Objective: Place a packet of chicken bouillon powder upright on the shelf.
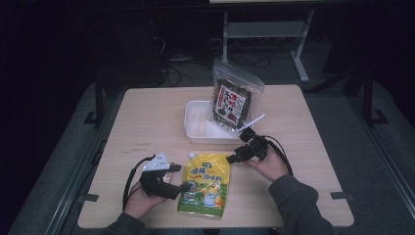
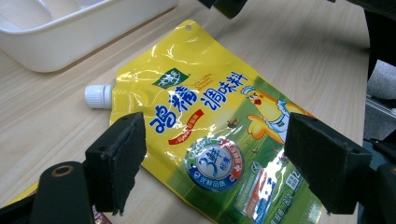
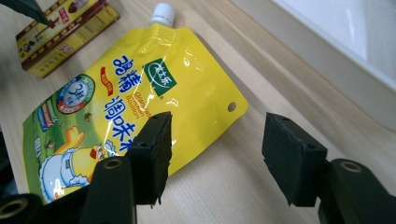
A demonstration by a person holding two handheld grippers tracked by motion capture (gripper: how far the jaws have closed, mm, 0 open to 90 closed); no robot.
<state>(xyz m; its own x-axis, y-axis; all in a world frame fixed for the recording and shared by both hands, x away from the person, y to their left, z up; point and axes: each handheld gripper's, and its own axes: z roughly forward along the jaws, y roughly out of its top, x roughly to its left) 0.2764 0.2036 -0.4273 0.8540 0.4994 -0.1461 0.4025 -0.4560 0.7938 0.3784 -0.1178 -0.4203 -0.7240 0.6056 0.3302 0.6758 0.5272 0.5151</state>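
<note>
A yellow spouted pouch (image 1: 205, 188) with a white cap (image 2: 98, 95) lies flat near the table's front edge. My left gripper (image 1: 178, 178) is at its left side, open, and in the left gripper view its jaws straddle the pouch (image 2: 210, 130) without touching it. My right gripper (image 1: 240, 146) hovers at the pouch's far right corner, also open. In the right gripper view one jaw stands over the pouch's (image 3: 116, 102) edge, and bare wood shows in the gap (image 3: 217, 140).
A white plastic tray (image 1: 195, 128) sits behind the pouch, with a clear bag of dark snacks (image 1: 235, 95) leaning upright in its right end. A small yellow-brown box (image 3: 70, 35) lies left of the pouch. Dark floor surrounds the table.
</note>
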